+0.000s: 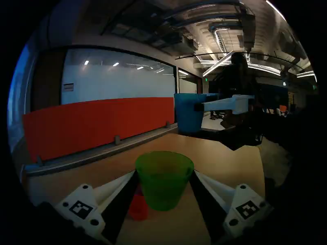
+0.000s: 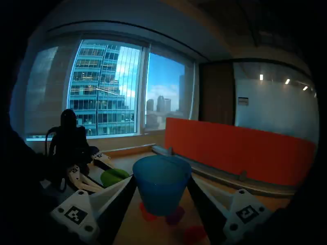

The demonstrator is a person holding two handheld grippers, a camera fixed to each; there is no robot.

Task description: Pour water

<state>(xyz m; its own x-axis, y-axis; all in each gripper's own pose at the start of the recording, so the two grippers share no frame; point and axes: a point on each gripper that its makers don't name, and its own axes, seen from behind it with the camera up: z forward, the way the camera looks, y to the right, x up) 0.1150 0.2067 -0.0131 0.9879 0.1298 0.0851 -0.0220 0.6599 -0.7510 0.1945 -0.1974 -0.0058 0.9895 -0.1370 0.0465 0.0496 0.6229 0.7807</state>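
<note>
Cups fill both grippers. In the left gripper view, the left gripper [image 1: 164, 175] has its two white fingers closed part-way onto a translucent green plastic cup [image 1: 164, 188]. One finger presses each side of its tapered wall. The cup stands upright with its round rim towards the top, and it cannot be told whether it holds water. Below it, beside the left-hand finger, a small red object [image 1: 138, 207] sits low over the near part of the pale wooden tabletop [image 1: 229, 163].

In the right gripper view, the right gripper [image 2: 161, 181] grips a translucent blue plastic cup [image 2: 161, 192] the same way. Its jaws are part-way open, with a finger against each side. This cup is upright too, its rim wider than its base, and its contents cannot be made out. Red rounded shapes [image 2: 175, 215] lie on the tabletop under it.

Each camera also catches the other cup farther off. The blue one is held above the far edge of the tabletop, and the green one is off to the left, its tilt hard to read. The two cups are well apart.

A long orange-red partition panel [image 1: 102, 122] runs along the far edge of the tabletop on a grey rail [image 1: 102, 149]. Behind it is a white glass wall [image 1: 118, 79] reflecting ceiling lights. Exposed ducts and strip lights [image 1: 218, 63] cross the ceiling. A tall window [image 2: 122, 90] looks onto glass towers and blue sky, and the dark figure of a person [image 2: 69, 141] stands before it.
</note>
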